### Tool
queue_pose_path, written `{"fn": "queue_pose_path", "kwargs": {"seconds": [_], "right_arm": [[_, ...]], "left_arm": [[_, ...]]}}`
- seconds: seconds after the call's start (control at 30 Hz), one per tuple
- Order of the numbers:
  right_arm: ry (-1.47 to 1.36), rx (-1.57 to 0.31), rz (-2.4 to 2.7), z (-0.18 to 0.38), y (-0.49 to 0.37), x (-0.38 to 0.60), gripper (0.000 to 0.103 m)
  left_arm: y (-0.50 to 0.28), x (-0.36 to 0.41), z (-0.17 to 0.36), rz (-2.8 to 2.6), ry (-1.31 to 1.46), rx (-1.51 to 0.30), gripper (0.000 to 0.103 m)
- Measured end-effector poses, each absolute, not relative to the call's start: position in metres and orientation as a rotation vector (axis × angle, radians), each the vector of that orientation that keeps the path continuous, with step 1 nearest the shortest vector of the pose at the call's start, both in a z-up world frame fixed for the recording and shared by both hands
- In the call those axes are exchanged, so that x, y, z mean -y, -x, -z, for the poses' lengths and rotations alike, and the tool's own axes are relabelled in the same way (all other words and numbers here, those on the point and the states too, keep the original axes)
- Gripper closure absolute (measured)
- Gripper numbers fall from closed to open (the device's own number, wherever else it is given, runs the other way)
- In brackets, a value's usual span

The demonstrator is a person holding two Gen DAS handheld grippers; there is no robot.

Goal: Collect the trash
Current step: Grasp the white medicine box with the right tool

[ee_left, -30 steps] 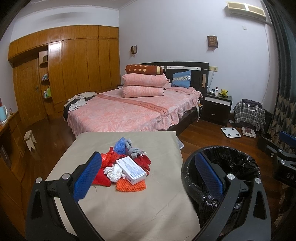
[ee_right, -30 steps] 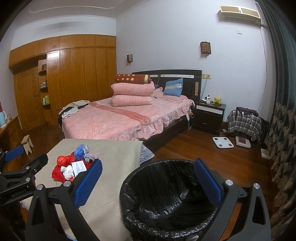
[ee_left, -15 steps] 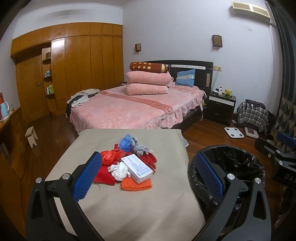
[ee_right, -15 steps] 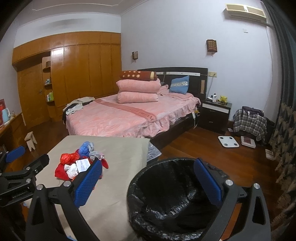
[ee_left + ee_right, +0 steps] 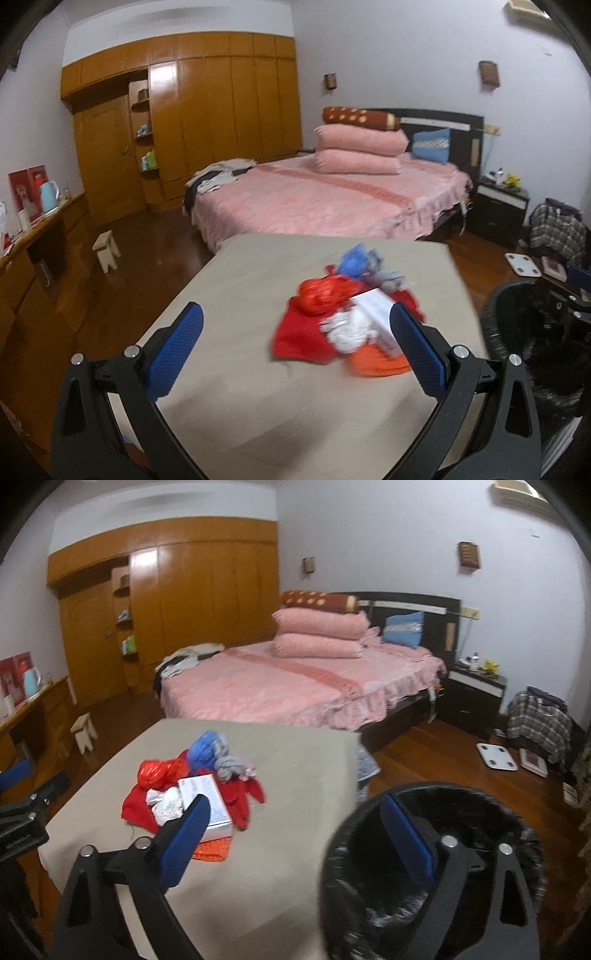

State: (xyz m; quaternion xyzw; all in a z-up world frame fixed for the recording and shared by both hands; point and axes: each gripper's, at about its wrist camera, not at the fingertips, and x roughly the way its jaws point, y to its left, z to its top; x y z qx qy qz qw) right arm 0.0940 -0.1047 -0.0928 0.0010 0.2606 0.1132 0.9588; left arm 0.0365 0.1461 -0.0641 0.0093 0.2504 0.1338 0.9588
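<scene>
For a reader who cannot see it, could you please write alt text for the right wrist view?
A pile of crumpled trash, red, white, blue, grey and orange, with a white cardboard box, lies on a beige cloth-covered table. The right gripper, its blue-padded fingers closing on nothing, hangs in front. A round bin with a black plastic liner stands at the table's right; a pink bed lies behind.

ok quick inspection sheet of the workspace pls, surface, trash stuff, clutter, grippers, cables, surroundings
surface: beige table, bare apart from one pile
job's things: trash pile mid-table, red bag, white box, crumpled white paper, orange piece, blue and grey wads; black-lined bin beside the table's right edge
clutter: nothing seen beyond the pile
grippers: left gripper open, holding nothing; right gripper jaws closing, nothing between them
cables: cord hanging at the bed's side
surroundings: pink bed, wooden wardrobe, nightstand, scale on floor
</scene>
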Motion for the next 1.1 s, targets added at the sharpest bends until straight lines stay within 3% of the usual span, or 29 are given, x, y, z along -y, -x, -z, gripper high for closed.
{"fn": "queue_pose_path", "kwargs": {"seconds": [0.4, 1.1], "right_arm": [[0.031, -0.686, -0.430, 0.164, -0.159, 0.024, 0.038], [0.059, -0.786, -0.554, 0.198, -0.197, -0.014, 0.042]], "left_arm": [[-0.081, -0.178, 0.107, -0.267, -0.009, -0.550, 0.005], [-0.108, -0.198, 0.143, -0.270, 0.039, -0.624, 0.005]]}}
